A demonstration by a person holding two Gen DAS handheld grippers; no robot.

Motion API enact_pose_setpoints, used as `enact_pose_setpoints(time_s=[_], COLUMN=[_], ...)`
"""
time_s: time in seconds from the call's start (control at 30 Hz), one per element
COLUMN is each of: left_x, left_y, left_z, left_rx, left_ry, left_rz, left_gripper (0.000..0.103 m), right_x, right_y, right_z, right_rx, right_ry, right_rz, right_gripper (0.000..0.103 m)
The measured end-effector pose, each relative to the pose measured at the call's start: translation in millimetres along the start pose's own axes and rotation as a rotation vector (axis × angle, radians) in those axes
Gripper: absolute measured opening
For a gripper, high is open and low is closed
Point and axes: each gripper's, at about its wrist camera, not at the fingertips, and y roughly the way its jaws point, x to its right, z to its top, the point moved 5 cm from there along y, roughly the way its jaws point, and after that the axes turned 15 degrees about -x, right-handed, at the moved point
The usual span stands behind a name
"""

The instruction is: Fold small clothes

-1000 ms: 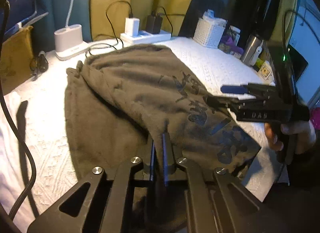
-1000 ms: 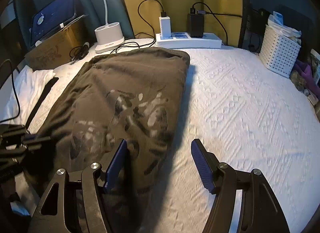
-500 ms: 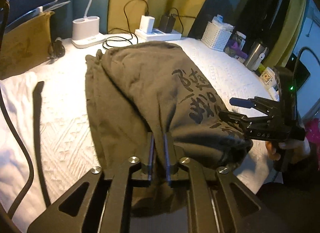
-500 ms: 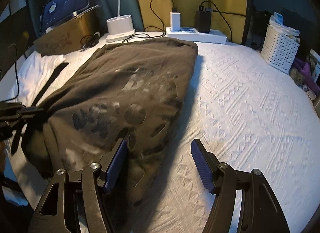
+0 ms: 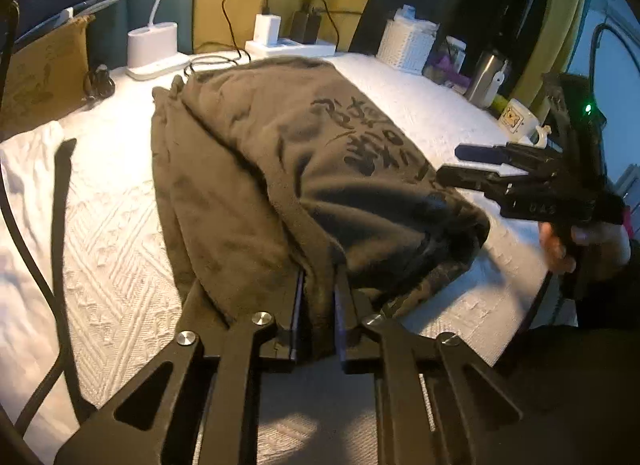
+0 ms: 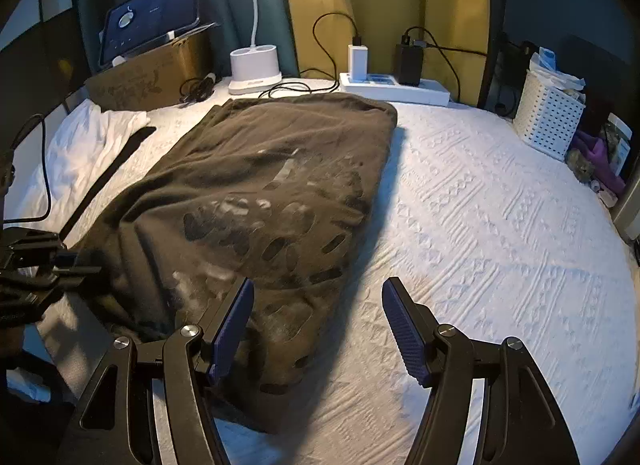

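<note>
A dark brown garment (image 5: 280, 153) with black printed characters lies lengthwise on the white textured cover (image 6: 500, 225). My left gripper (image 5: 318, 285) grips a bunched fold of its near hem; the jaws are closing, with cloth squeezed between the pads. The hem is lifted and the near end is rumpled. In the right wrist view the left gripper (image 6: 60, 265) holds the garment (image 6: 272, 185) at its near left corner. My right gripper (image 6: 318, 325) hangs open over the near right edge of the cloth with nothing between its blue pads. From the left wrist view, that right gripper (image 5: 480, 169) floats beside the print, held by a hand.
At the back stand a white lamp base (image 6: 256, 73), a power strip with chargers (image 6: 394, 85) and a cardboard box with a tablet (image 6: 152, 65). A white basket (image 6: 548, 121) and a steel tumbler (image 5: 486, 79) are at the right. A black cable (image 5: 36, 265) and white cloth (image 6: 92, 137) lie at the left.
The left gripper has drawn the near hem along with it, and the garment's near end has bunched up. The right gripper has shifted over the cloth's near right edge, still open.
</note>
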Motion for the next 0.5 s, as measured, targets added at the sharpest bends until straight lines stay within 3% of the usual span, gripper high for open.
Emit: enact_pose_setpoints(time_s=[0.2,0.5], left_x=[-9,-19], left_y=[-30,-11], left_z=[-2,-20], left_rx=[0.059,-0.011], left_ry=[-0.004,-0.006], left_rz=[0.016,0.033], left_gripper=[0.008,0.008], right_x=[-6,-17], right_y=[-1,22], right_z=[-6,-37], right_rx=[-0.010,-0.074], right_ry=[-0.016,-0.026], right_rz=[-0.002,-0.003], right_gripper=[0.069,0.068])
